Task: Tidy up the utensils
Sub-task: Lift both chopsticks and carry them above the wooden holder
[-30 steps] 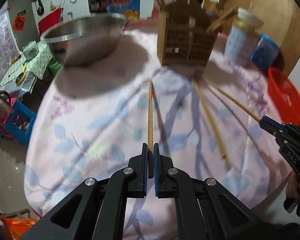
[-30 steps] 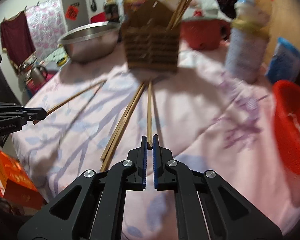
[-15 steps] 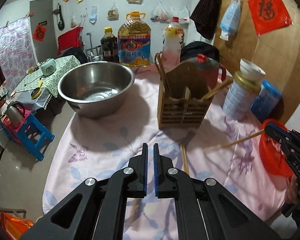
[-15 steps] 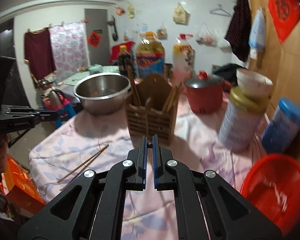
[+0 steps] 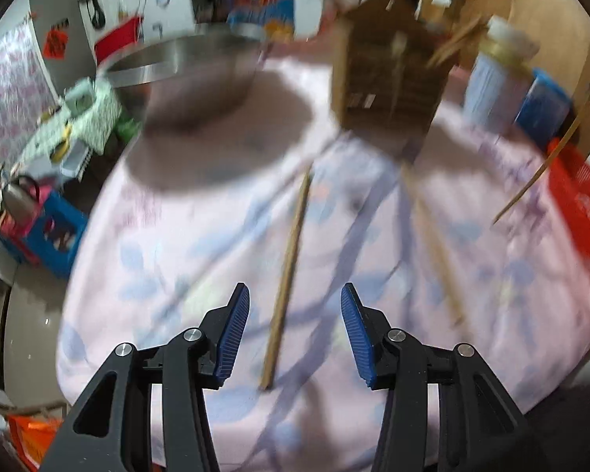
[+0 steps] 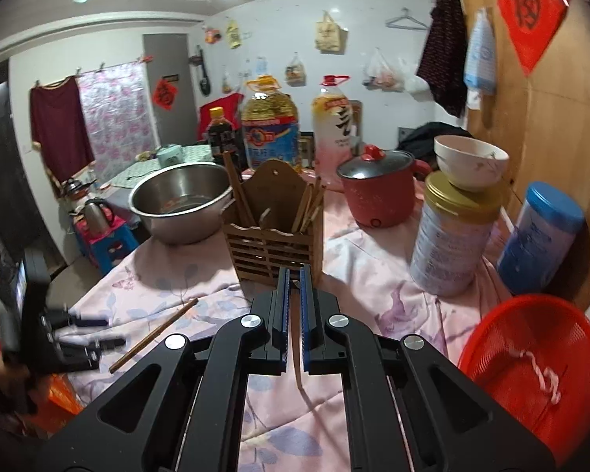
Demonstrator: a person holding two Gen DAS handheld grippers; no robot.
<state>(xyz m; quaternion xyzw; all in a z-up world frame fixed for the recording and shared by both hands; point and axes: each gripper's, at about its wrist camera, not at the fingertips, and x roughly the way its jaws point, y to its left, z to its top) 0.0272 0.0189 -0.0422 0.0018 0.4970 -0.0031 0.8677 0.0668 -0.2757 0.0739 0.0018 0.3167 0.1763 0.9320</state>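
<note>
The left gripper (image 5: 295, 324) had its fingers (image 5: 232, 330) wide apart, low over the bench (image 5: 177, 244). One chopstick (image 5: 289, 271) lay flat on the cloth between them, its near end just under the gap and its far end pointing toward the holder (image 5: 385, 78). A second chopstick (image 5: 436, 251) lay to the right of the fingers; the picture there was blurred.

The right gripper (image 6: 293, 306) had its fingers nearly together, clamped on a thin stick (image 6: 298, 377) that passed down through the gap. In the left view this stick showed as a thin slanted one at the far right, above the cloth.

I judge that a chopstick is light, stiff and smooth, so it can slip or turn in the fingers. It lies very flat, so the fingers must come down close to the cloth. A hold near the thick end, or a little toward the middle, should keep it from swinging.

The holder was a wooden slatted box ahead of the right fingers, upright, with two compartments. The left one held dark chopsticks, the right one several pale ones, all leaning. Left of it stood a steel bowl (image 6: 181, 200); I could not tell what was in it. A red pot (image 6: 377, 196) with lid stood behind on the right. A red basket (image 6: 531, 369) at the right fingers' side held only a piece of cord.
</note>
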